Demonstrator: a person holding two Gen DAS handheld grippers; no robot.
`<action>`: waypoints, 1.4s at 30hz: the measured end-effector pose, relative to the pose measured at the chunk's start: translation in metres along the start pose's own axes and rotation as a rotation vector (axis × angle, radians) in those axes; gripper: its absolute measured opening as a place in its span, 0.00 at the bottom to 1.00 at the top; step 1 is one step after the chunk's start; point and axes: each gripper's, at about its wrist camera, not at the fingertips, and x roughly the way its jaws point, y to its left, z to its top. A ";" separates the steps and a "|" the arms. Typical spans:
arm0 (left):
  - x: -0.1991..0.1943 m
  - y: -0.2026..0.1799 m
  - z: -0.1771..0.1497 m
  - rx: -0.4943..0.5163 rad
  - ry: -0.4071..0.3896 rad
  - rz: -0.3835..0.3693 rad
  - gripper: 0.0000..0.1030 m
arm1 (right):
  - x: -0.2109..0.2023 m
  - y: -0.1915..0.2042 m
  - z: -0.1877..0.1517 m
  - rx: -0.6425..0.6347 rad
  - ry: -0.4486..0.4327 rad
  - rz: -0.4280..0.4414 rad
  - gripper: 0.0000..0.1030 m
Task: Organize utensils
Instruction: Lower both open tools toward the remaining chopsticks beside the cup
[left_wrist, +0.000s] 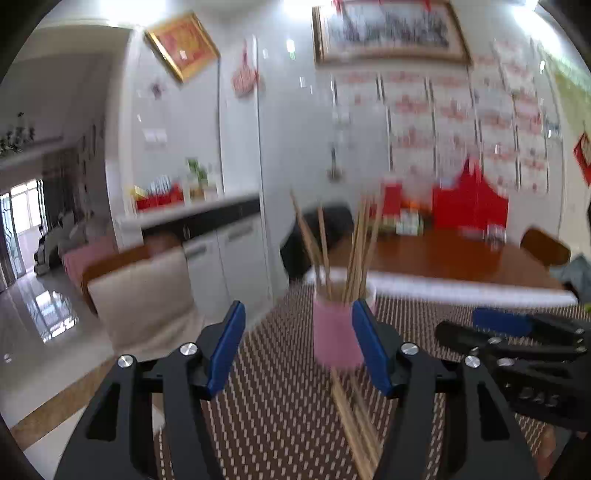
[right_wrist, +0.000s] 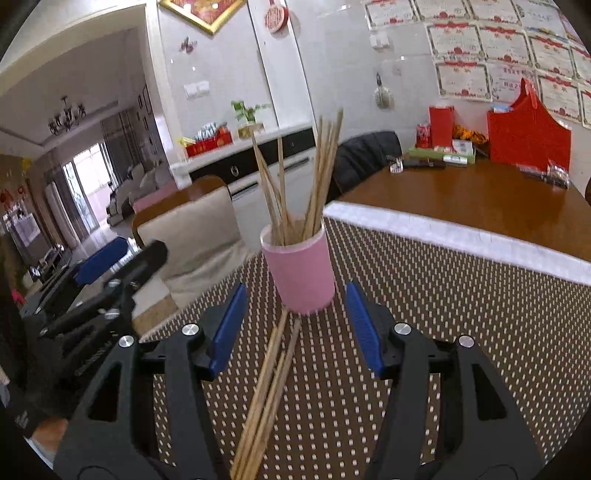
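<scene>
A pink cup (right_wrist: 301, 277) stands on the dotted brown mat (right_wrist: 424, 314) with several wooden chopsticks (right_wrist: 317, 177) upright in it. More chopsticks (right_wrist: 269, 380) lie loose on the mat, running from the cup's foot toward me. My right gripper (right_wrist: 296, 287) is open just short of the cup, over the loose chopsticks, touching nothing. My left gripper (left_wrist: 298, 304) is also open; the cup (left_wrist: 334, 332) sits off its right finger and the loose chopsticks (left_wrist: 354, 417) lie below that finger. Each gripper shows at the edge of the other's view: left gripper (right_wrist: 129, 251), right gripper (left_wrist: 469, 325).
The mat ends in a white border (right_wrist: 461, 229) on a wooden table (right_wrist: 480, 192). Red bags (right_wrist: 528, 136) and small boxes stand at the table's far end. A beige cushioned chair (right_wrist: 195, 236) is at the left edge, a black chair (right_wrist: 365, 155) behind it.
</scene>
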 end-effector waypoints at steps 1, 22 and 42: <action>0.006 0.000 -0.006 0.004 0.047 -0.002 0.58 | 0.004 -0.001 -0.007 -0.002 0.020 -0.007 0.55; 0.065 -0.015 -0.103 0.112 0.483 -0.063 0.58 | 0.042 -0.023 -0.065 0.045 0.195 -0.029 0.62; 0.070 -0.041 -0.105 0.155 0.524 -0.056 0.58 | 0.046 -0.031 -0.067 0.092 0.227 -0.019 0.65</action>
